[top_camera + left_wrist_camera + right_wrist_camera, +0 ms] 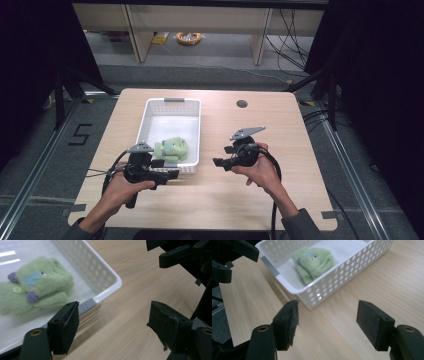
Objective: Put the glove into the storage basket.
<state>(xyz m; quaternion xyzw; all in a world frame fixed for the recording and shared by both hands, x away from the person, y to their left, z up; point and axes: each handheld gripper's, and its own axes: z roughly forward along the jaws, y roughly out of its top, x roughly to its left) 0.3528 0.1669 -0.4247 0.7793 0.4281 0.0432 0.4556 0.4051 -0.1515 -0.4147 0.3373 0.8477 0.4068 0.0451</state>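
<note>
Wooden table (300, 150); fuzzy green gloves (171, 149) in white basket (192, 131); both grippers released.

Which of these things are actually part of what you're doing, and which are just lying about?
Likely part of it:
green fuzzy gloves
white basket
left hand-held gripper
right hand-held gripper

Just lying about:
yellow cable coil on the floor
black cables
</note>
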